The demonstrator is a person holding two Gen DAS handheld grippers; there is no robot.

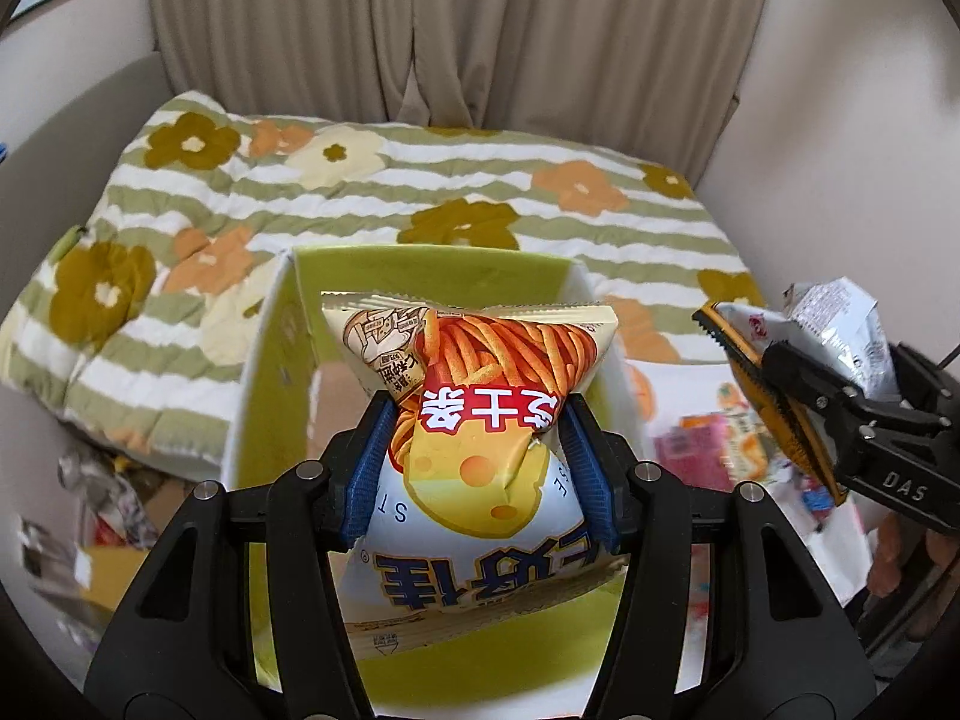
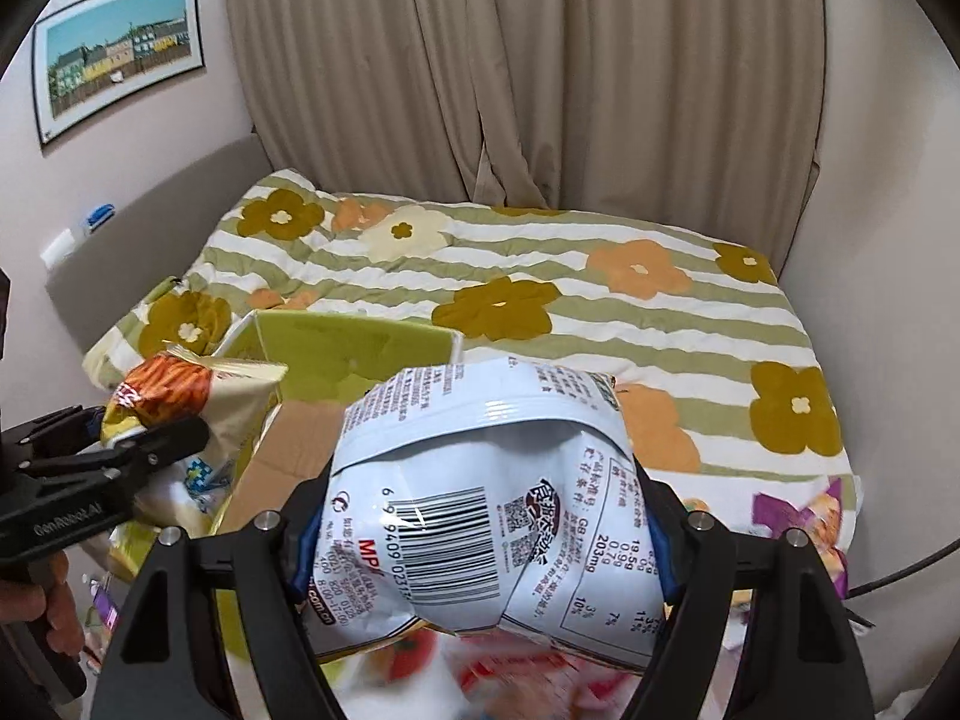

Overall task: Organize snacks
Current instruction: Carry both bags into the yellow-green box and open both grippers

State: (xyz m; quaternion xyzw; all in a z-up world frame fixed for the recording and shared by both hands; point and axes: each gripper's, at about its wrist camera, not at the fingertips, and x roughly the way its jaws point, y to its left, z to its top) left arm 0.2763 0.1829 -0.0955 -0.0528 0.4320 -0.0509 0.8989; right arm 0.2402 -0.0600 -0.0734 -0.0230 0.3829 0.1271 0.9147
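orange cheese-stick bag [image 1: 480, 414] in left claw [image 1: 477, 450]

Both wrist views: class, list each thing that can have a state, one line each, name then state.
Left gripper: shut on cheese stick bag.
Cheese stick bag: gripped, held over the box.
Right gripper: shut on white snack bag.
White snack bag: gripped, barcode side up.
Green box: open on top.
Curtains: drawn closed.

A home bedroom: floral quilt [image 2: 510, 300], curtains [image 2: 510, 60], framed picture [image 2: 120, 54].
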